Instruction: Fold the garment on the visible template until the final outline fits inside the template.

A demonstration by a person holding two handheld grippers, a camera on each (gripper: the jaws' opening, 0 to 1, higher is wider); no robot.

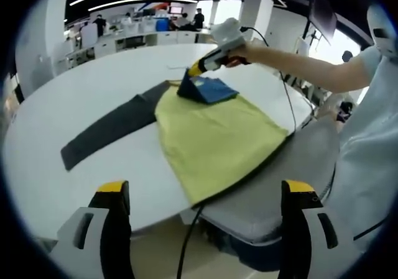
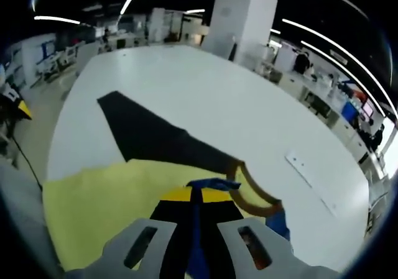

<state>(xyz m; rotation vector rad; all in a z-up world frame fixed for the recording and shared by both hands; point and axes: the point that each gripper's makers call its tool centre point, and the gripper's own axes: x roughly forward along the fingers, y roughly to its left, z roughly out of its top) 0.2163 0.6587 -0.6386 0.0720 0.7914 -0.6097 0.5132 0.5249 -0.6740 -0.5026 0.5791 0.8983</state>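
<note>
R gripper point(image 2: 198, 199) has its jaws pressed together on a blue fold of the garment point(image 1: 208, 90), lifting it over the yellow template point(image 1: 217, 142) on the white table point(image 1: 74, 105), prob to fold it inward, while L gripper point(image 1: 205, 195) hangs spread w/ nothing between, well back.

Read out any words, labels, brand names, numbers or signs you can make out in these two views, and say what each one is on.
No text can be read in either view.
The yellow garment, the blue fabric in the right gripper and the dark grey sleeve show no print or label.
The white strip on the round white table has marks too small to read.
The distant screens are too blurred to read.
</note>
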